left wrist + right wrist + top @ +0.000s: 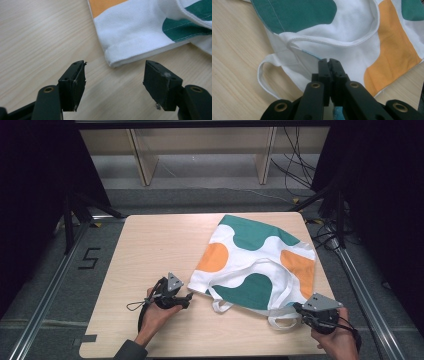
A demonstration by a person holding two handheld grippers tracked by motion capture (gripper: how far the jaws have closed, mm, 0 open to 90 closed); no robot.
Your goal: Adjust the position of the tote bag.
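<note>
On the left half of the wooden table (150, 250), bare surface extends up to the left gripper (189, 296), which sits low over the wood with its jaws standing wide apart. Its own view shows the hemmed corner of the tote bag (140, 37) lying just ahead of the gap between the jaws, not yet touched. The left hand (152, 312) grips the tool from behind, with the forearm entering from the bottom edge and the jaws pointed rightward at the bag's near-left corner.

Centre to right, the tote bag (255, 265) lies flat but rumpled on the table, patterned white, green and orange, with its opening and handles toward the person. One handle loop (222, 306) rests on the wood.

At the right, the right gripper (298, 308) is pressed to the bag's near edge. Its jaws are together, and the right gripper view shows them over white fabric near the handle base; whether cloth is pinched between them cannot be confirmed. The right hand (340, 340) holds low, pointing left.

Assessment: work is at an early stage. One corner appears engaged, the other awaits a grasp, and any spreading or folding remains.
</note>
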